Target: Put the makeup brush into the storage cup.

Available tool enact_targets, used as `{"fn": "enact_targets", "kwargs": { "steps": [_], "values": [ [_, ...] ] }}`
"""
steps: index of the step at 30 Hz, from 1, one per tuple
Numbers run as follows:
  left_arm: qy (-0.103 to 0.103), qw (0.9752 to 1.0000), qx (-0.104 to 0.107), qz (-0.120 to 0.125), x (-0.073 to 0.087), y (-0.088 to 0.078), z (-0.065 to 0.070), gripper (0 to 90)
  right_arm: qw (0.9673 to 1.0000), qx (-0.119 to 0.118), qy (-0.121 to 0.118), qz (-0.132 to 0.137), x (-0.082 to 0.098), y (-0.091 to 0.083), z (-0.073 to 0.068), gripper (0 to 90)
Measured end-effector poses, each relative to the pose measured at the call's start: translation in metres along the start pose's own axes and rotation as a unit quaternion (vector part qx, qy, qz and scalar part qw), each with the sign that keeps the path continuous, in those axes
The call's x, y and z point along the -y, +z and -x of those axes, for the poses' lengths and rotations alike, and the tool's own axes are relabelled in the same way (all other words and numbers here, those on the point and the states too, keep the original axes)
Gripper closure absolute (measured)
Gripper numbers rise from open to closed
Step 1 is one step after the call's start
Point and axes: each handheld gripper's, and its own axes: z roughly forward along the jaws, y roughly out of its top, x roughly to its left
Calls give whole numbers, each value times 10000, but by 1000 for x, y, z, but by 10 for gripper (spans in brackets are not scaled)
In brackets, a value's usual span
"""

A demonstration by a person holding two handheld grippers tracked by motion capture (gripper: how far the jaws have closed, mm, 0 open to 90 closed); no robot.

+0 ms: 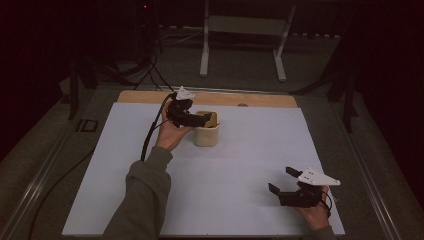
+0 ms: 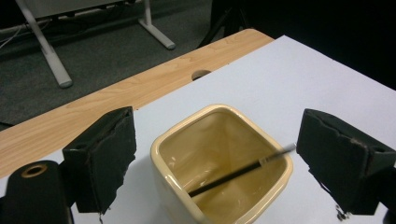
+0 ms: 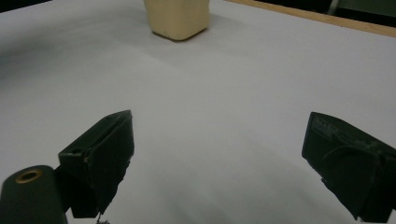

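We hold the left gripper (image 1: 200,118) over the cup (image 1: 206,134), jaws released above the pen (image 2: 243,171); right gripper (image 1: 282,181) rests released.

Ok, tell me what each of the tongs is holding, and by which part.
Nothing is held. The left tongs stand open above the cream cup, where a thin black stick leans free. The right tongs stand open over bare table.

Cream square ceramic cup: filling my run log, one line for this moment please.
cream square ceramic cup: upright | thin black stick: leaning inside | left tool: open above cup | right tool: open
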Motion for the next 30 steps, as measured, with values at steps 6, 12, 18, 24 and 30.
{"fn": "enact_targets", "kwargs": {
  "steps": [6, 12, 18, 24, 30],
  "values": [
    [55, 9998, 159, 41, 0, -4, 0, 94, 10000, -4, -2, 0, 0, 0, 0, 90],
    [52, 9999, 141, 61, -1, -6, -1, 79, 10000, -4, -2, -5, 0, 1, 0, 90],
    [51, 9999, 137, 86, -1, -9, -1, 74, 10000, -11, -3, -12, 0, 1, 0, 90],
    [34, 9998, 168, 115, 0, -13, -2, 74, 10000, -15, 1, -20, 0, 1, 0, 90],
    [27, 9999, 112, 87, 4, -19, -6, 74, 10000, -13, -18, -22, 0, 1, -1, 90]
  ]
}}
